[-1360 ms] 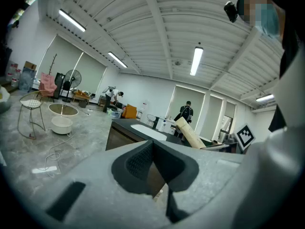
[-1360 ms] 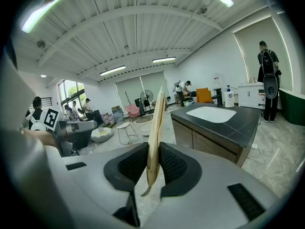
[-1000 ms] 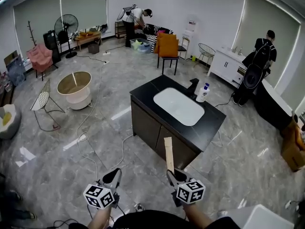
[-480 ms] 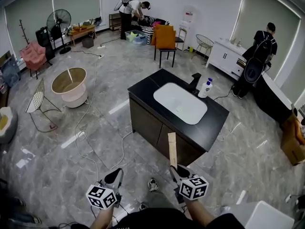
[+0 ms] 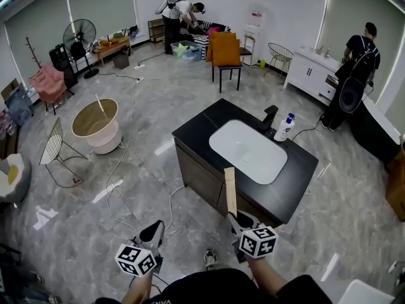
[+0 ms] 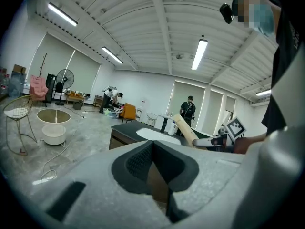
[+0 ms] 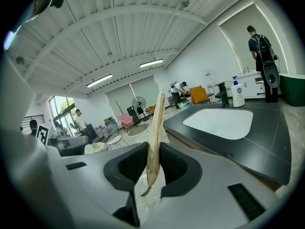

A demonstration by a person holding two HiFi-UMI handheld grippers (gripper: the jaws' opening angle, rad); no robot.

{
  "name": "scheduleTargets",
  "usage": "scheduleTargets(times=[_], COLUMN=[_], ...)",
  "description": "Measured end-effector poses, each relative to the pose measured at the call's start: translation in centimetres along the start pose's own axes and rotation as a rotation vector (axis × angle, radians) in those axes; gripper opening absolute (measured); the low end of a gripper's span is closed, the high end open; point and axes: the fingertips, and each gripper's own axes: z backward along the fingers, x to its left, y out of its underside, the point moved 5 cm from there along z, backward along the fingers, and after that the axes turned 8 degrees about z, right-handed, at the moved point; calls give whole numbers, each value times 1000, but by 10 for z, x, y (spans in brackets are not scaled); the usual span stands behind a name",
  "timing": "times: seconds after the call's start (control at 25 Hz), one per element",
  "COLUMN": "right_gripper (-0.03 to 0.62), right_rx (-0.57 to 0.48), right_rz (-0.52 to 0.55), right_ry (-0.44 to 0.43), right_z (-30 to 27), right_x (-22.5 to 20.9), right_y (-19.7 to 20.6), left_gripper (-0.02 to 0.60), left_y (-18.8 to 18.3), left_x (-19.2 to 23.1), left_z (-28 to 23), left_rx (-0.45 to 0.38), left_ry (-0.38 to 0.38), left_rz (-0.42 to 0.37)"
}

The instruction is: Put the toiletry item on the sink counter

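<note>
Meanwhile right claw (image 5: 233, 220) pinches a tan packet (image 5: 230, 192), left claw (image 5: 154, 232) pressed together; pump bottle (image 5: 285, 128) stands beside the basin (image 5: 248, 151).

- Floor (image 5: 82, 220): grey marble-look tile, polished, mirrors the ceiling lights.
- Tabletop (image 5: 297, 176): black slab, smooth, low sheen.
- Basin (image 5: 248, 151): white, smooth, glossy.
- Cabinet front (image 5: 195, 170): dark, wood-look, matt.
- Toiletry item (image 5: 230, 190): flat tan pack, kraft-paper look, matt, lightly creased.
- Pump bottle (image 5: 284, 129): white plastic, smooth.
- Right gripper (image 7: 152, 162): grey matt plastic body, with black ribbed pads (image 7: 131, 163) that look rubbery.
- Left gripper (image 6: 153, 162): same grey plastic and black ribbed padding.
</note>
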Motion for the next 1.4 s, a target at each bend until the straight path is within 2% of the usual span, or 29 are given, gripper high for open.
scheduleTargets(times=[0.24,0.44,0.72,0.96,1.4], right_gripper=[81,81,81,81,81], right_rx=[7,19,38,29,-34], right_rz=[5,17,0,-30,-107], right_ry=[-32,-52,-43,24,212], right_z=[-48,-89,-143,-186,-246], right_x=[-44,-73,-80,-76,-56], right_y=[-31,-41,-51,-69,-94], left_gripper=[9,9,9,9,9], left_y=[-21,-23,-33,-68,-134], left_x=[8,22,66,112,198], left_z=[-62,-93,-113,-148,-197], left_rx=[-5,-18,-4,26,85], left_ry=[-8,-40,-75,-7,156], left_rz=[-5,11,37,18,-35])
